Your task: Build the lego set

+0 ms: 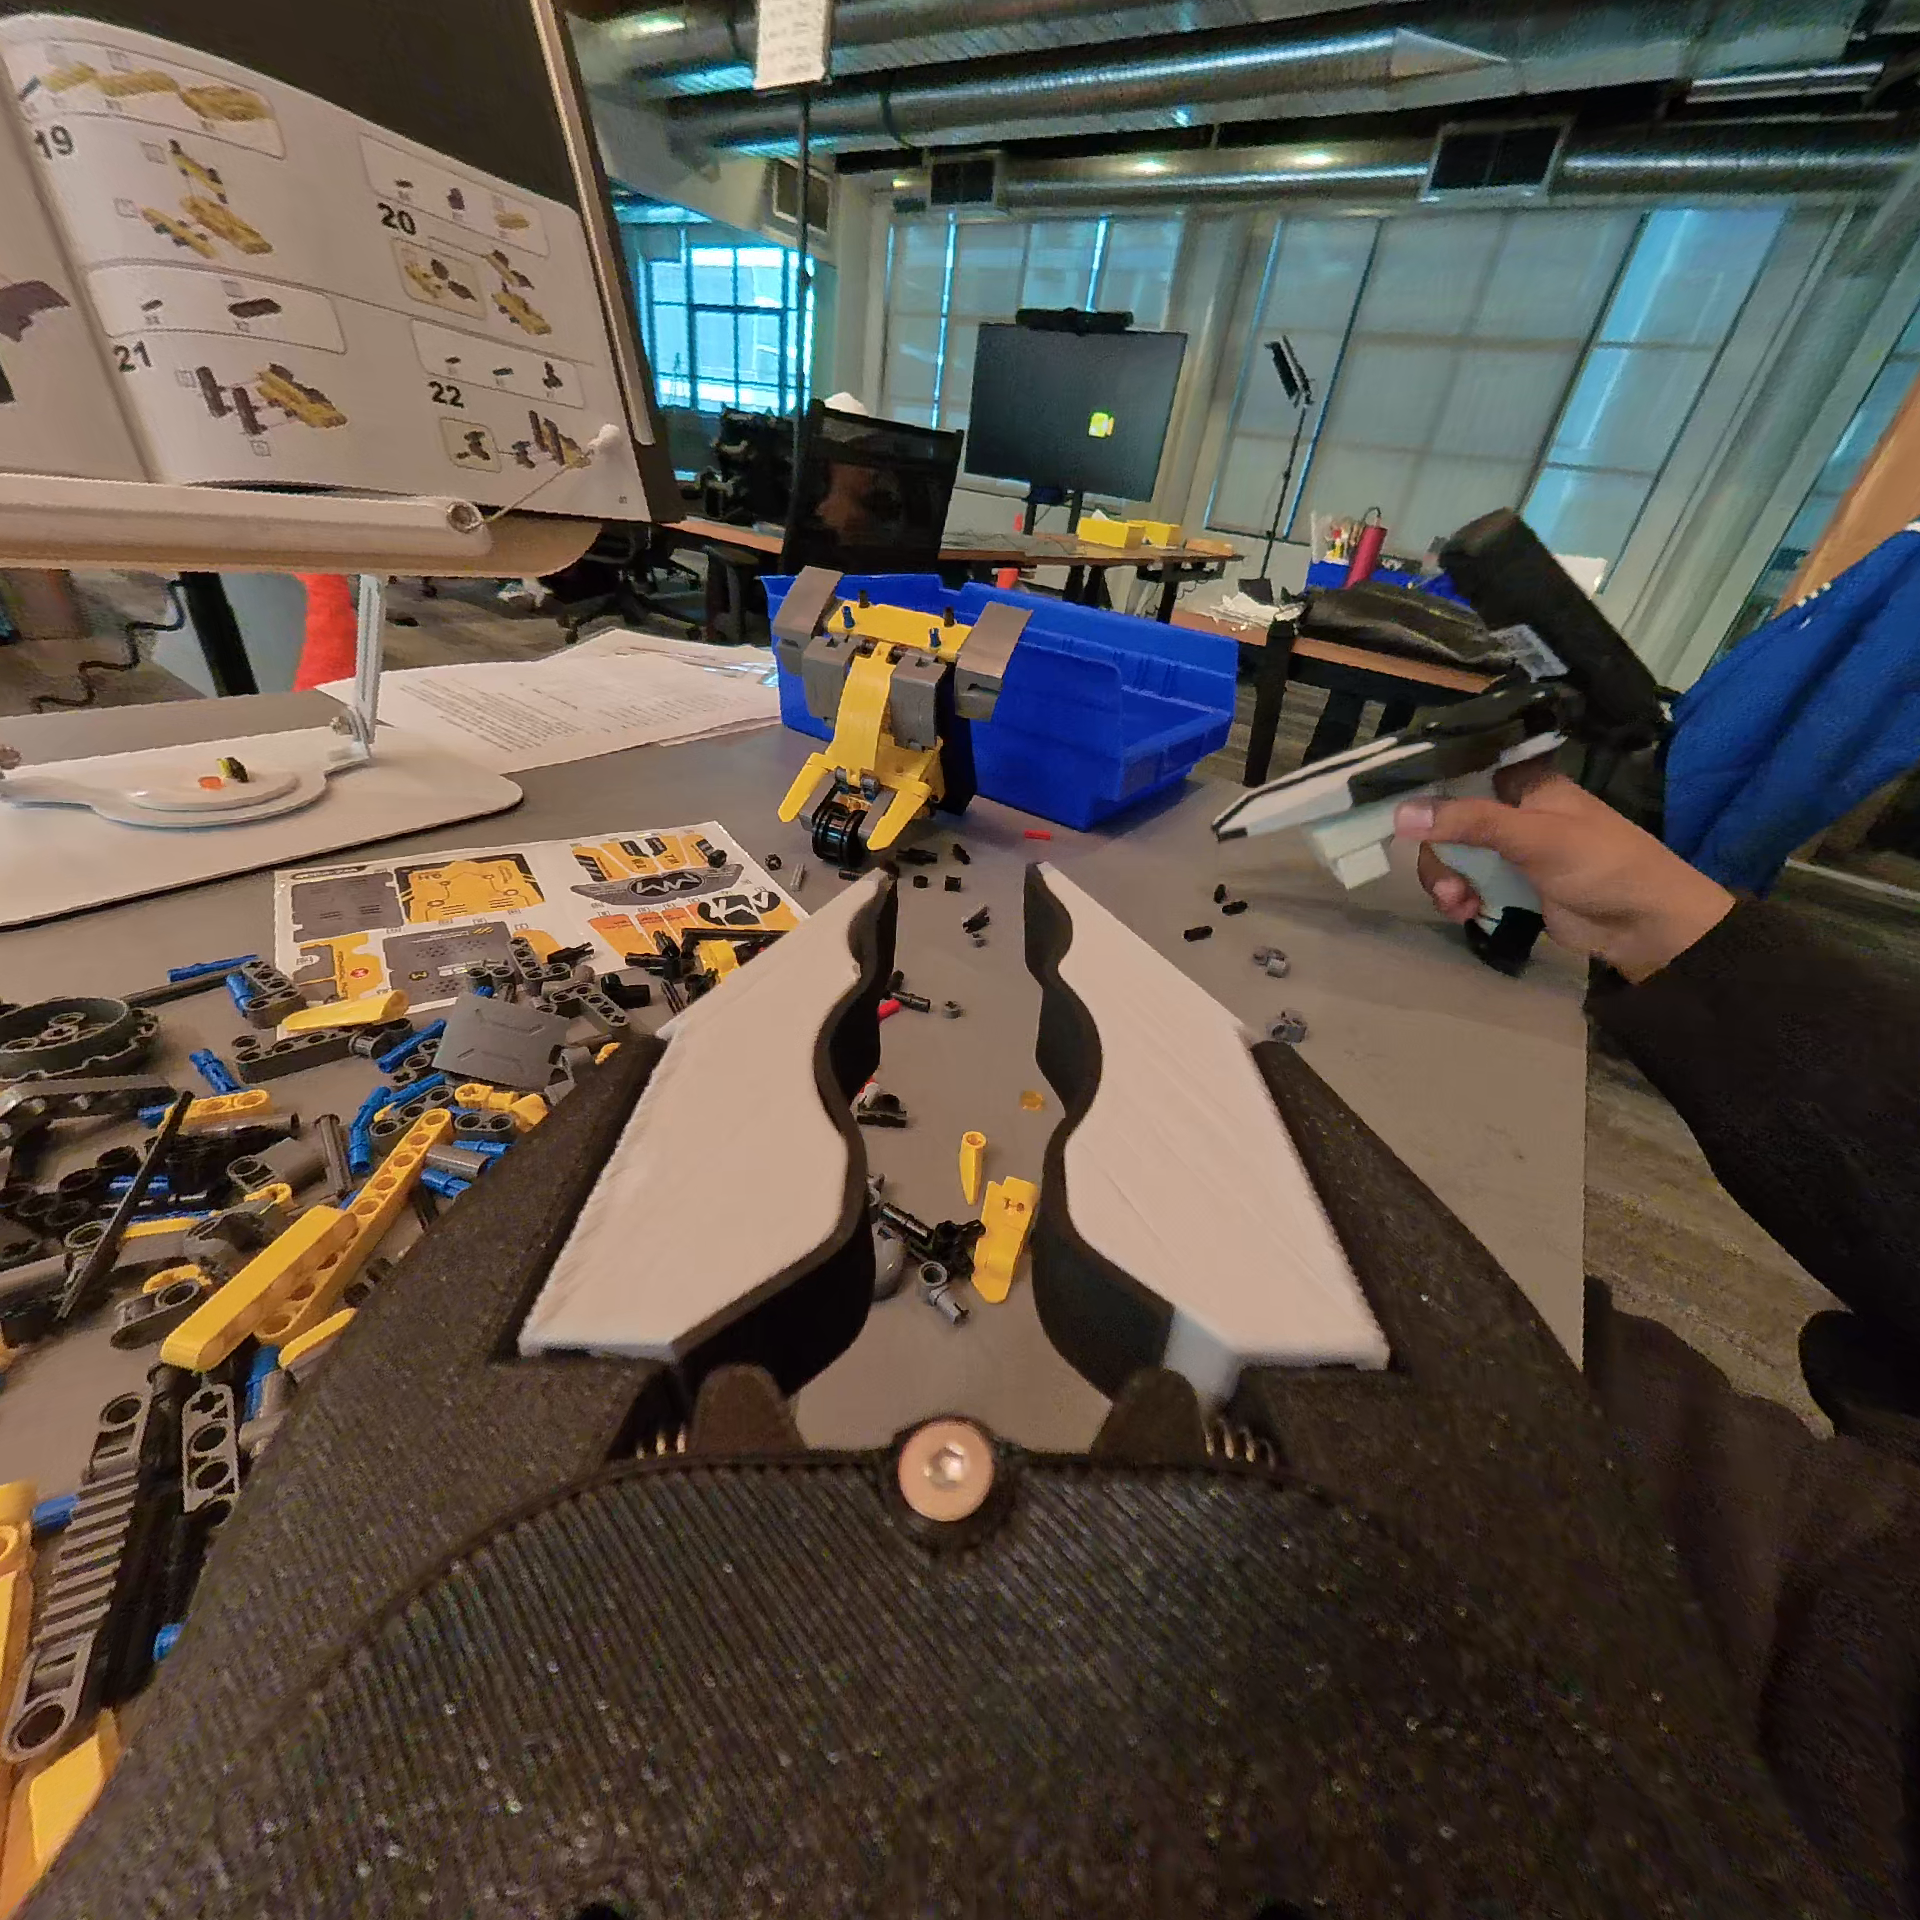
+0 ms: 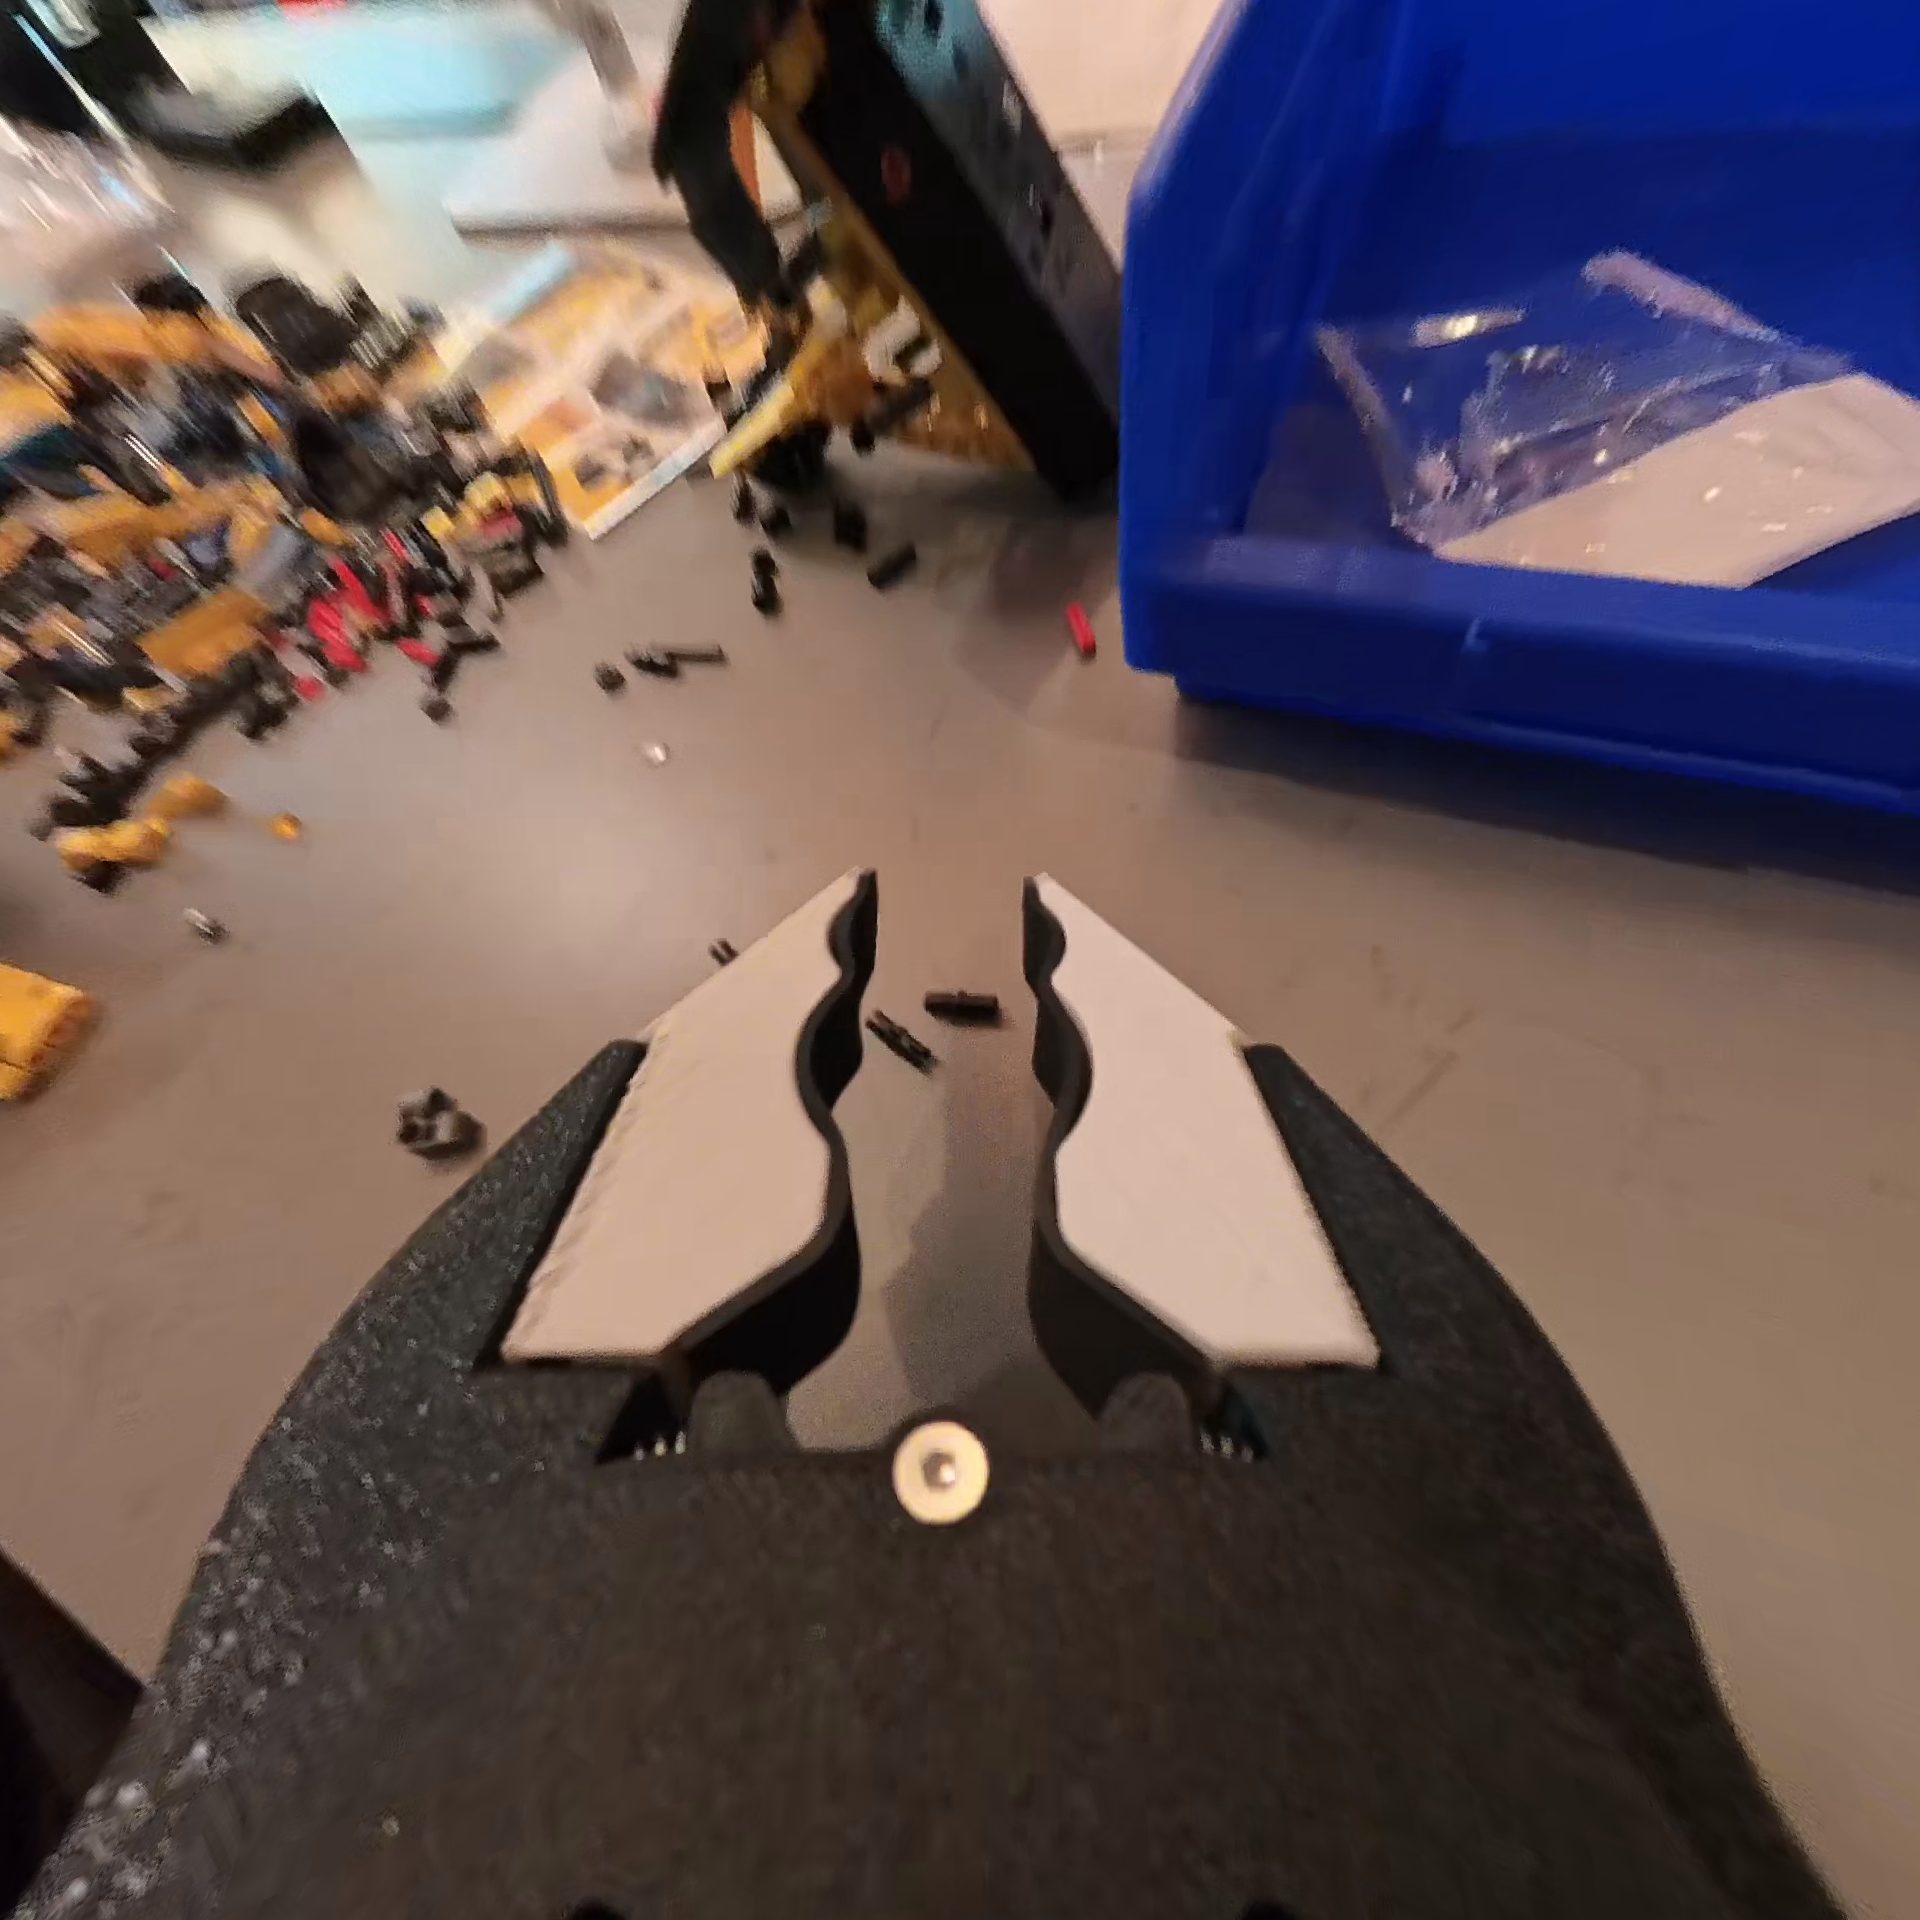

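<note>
The half-built yellow and grey model (image 1: 878,707) leans against the blue bin (image 1: 1091,707) at the back of the grey table (image 1: 1403,1091). My left gripper (image 1: 958,878) is open and empty, above small yellow and black pieces (image 1: 997,1236). A pile of yellow, black and blue loose pieces (image 1: 229,1174) lies at the left. My right gripper (image 2: 949,883) is open and empty, low over the table with two small black pins (image 2: 930,1023) between its fingers. It also shows in the left wrist view (image 1: 1231,821), held by a hand at the right. The right wrist view is blurred.
An open instruction booklet (image 1: 281,270) sits on a white stand (image 1: 239,800) at the back left. A sticker sheet (image 1: 520,914) lies by the pile. The blue bin (image 2: 1507,644) holds a clear plastic bag (image 2: 1621,416). Small black pins (image 1: 1216,914) are scattered mid-table. The left gripper's tips are roughly 30 cm from the right gripper's.
</note>
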{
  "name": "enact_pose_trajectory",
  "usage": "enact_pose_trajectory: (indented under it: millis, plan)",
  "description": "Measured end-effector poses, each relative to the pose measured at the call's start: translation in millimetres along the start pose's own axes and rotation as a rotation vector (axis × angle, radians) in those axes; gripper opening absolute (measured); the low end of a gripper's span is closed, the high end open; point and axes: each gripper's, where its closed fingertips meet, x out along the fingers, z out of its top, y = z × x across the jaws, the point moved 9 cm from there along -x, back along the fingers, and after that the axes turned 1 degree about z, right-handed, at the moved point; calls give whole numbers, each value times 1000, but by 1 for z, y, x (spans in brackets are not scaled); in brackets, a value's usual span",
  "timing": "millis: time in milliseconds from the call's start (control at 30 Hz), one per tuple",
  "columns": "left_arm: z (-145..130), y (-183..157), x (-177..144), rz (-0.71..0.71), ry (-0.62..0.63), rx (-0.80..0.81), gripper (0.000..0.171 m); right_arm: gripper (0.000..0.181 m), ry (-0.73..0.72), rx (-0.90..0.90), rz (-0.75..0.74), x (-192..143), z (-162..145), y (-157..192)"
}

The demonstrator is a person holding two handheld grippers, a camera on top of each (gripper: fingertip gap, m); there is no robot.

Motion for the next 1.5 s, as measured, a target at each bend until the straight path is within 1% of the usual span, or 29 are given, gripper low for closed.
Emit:
enact_pose_trajectory:
  millis: [67,133,333,533,733,867,1267,1333,1400,1500]
  plan:
    - [0,0,0,1,3,2,21,26,-76,46,36,-6,3,-4]
    - [0,0,1,1,8,0,21,24,-100,76,55,-8,3,-7]
    - [-1,-3,3,-14,26,23,23,24,-84,70,60,-5,2,-7]
    - [0,-3,0,-17,2,26,23,24,-76,44,49,-5,2,-4]
    - [0,-3,1,-23,7,22,24,24,-80,66,87,-3,2,-1]
    - [-1,-3,2,-30,14,15,25,21,-86,51,33,-4,2,-1]
    - [-1,2,4,-28,14,-42,26,27,-48,-34,-33,0,1,7]
    - [0,3,3,-8,6,-46,33,28,-42,-35,-34,0,1,7]
    - [0,5,3,20,-4,-52,44,32,-36,-33,-33,1,1,7]
    - [1,8,1,36,-18,-70,54,36,-47,-40,-31,-2,2,9]
